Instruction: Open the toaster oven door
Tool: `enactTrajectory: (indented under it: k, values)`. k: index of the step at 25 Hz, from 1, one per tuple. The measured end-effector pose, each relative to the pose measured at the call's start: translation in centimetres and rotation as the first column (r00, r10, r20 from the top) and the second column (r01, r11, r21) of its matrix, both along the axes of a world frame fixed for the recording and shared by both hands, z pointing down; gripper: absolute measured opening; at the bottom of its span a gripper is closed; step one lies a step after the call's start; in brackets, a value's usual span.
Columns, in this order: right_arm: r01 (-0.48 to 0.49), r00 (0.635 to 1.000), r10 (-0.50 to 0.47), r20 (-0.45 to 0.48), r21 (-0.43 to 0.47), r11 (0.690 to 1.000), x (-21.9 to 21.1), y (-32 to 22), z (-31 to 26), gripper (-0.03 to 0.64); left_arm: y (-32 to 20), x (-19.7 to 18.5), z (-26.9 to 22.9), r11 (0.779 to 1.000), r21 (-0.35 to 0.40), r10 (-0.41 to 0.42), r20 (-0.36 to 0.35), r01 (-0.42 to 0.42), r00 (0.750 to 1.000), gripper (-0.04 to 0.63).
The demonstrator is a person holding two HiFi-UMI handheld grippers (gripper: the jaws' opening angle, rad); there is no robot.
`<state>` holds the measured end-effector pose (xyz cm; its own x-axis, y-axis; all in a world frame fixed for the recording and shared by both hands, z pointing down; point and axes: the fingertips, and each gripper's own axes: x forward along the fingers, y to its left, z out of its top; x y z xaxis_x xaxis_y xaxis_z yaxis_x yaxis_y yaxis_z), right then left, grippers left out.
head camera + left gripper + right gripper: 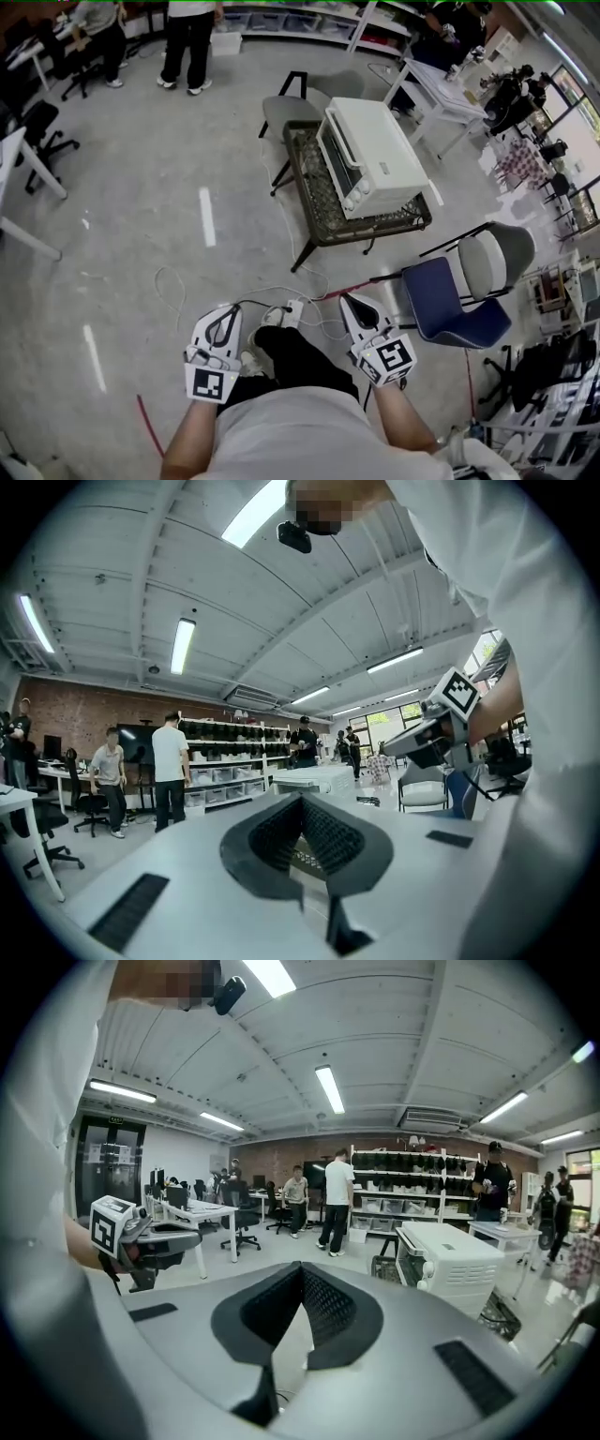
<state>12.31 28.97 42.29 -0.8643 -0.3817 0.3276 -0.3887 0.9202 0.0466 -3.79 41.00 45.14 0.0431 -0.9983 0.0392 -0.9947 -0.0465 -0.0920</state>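
Observation:
The white toaster oven (370, 155) stands on a low dark wire-topped table (323, 220) out ahead, with its door side toward the left of the head view and the door closed. Both grippers hang low, close to the person's body and well short of the oven. My left gripper (225, 317) is shut with nothing between its jaws. My right gripper (352, 302) is likewise shut and empty. The oven shows small past the left gripper's (302, 799) tips (314, 778), and at the right in the right gripper view (455, 1265), beyond that gripper (300, 1267).
A blue chair (450, 300) and a grey chair (497, 258) stand to the right. White cables and a power strip (292, 314) lie on the floor just ahead. Another chair (291, 108) sits behind the table. People (192, 37) and desks (436, 89) line the back.

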Motion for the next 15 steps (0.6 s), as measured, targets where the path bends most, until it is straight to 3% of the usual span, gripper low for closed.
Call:
enactTrajectory:
  k: [3,7,15]
  values:
    - [0.009,1.000,-0.009,0.009,-0.025,1.000,-1.5,-0.8,1.6,0.023,-1.1,-0.9,1.5,1.000,-0.028,-0.004,-0.026,0.004,1.000,0.018]
    - [-0.016,0.999,0.018,0.033,-0.065,0.998,-2.7,-2.9,3.6,0.023,-2.7,-2.3,2.3,0.997,-0.071,0.028,0.015,-0.027,0.999,0.018]
    - [-0.066,0.995,0.073,0.065,-0.105,0.992,-5.2,-8.4,5.6,0.023,-8.0,-5.5,3.8,0.987,-0.147,0.061,0.024,-0.056,0.998,0.018]
